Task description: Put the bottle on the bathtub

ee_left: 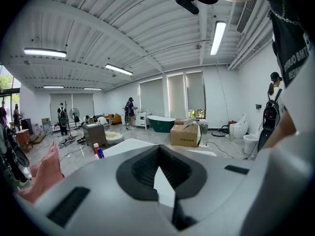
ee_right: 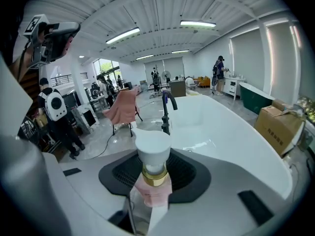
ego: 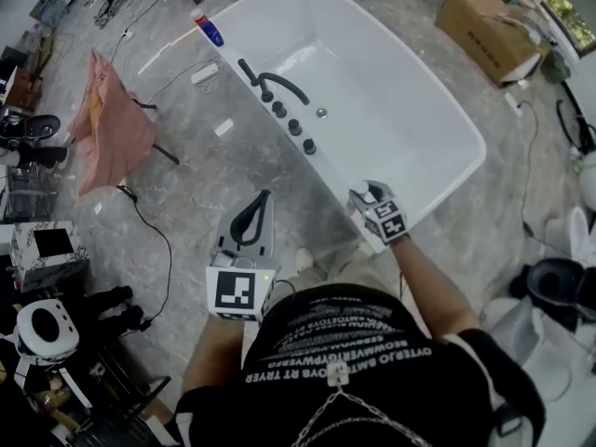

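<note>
White bathtub point(ego: 391, 63), centre: we take it as the landmark for all that follows. It stands on a grey marbled floor point(ego: 186, 194). Beyond the bathtub's far right side lies a cardboard box point(ego: 489, 26); off its left side, well apart, a pink cloth point(ego: 112, 128) hangs on a dark stand. The left gripper point(ego: 264, 196) is held over the floor just beside the bathtub's near left corner; in its own view we see its fingers drawn together with nothing between them. The right gripper point(ego: 370, 196) is at the bathtub's near end, by the rim; its fingers are closed on the bottle point(ee_right: 153, 151), which has a white cap, a gold collar and a pink body. We cannot tell whether the bottle touches the rim. A black faucet point(ego: 279, 84) with a row of black knobs sits on the bathtub's left rim. A red-capped bottle point(ego: 207, 28) stands at the bathtub's far left corner.
</note>
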### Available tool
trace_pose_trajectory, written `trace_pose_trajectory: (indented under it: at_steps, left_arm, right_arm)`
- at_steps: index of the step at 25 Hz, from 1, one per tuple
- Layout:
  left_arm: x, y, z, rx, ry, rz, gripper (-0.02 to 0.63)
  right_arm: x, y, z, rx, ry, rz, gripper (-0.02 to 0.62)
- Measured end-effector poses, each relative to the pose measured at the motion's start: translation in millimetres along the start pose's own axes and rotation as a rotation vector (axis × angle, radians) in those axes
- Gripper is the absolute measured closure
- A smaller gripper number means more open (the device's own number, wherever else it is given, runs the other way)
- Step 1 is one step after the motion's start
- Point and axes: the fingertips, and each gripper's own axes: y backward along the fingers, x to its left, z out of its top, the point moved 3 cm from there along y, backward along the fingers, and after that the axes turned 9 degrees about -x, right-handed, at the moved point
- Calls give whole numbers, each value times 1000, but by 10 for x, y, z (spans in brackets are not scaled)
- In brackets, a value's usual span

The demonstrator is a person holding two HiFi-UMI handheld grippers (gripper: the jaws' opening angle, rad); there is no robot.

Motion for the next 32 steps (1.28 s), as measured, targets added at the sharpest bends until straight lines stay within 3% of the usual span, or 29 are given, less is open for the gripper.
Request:
trace_pose_trajectory:
  at_steps: [13,18,32]
  left_arm:
    - [-36,180,-185,58,-4,18,603]
    - [-10,189,-204,64,-20,12,603]
    - [-81,194,-136,13,-46,-29,603]
  right_arm:
    - [-123,-321,-365,79,69,-47,443]
    - [-55,-399,-353,58,91,-53,443]
    - [68,-375,-472,136,78,-51,436]
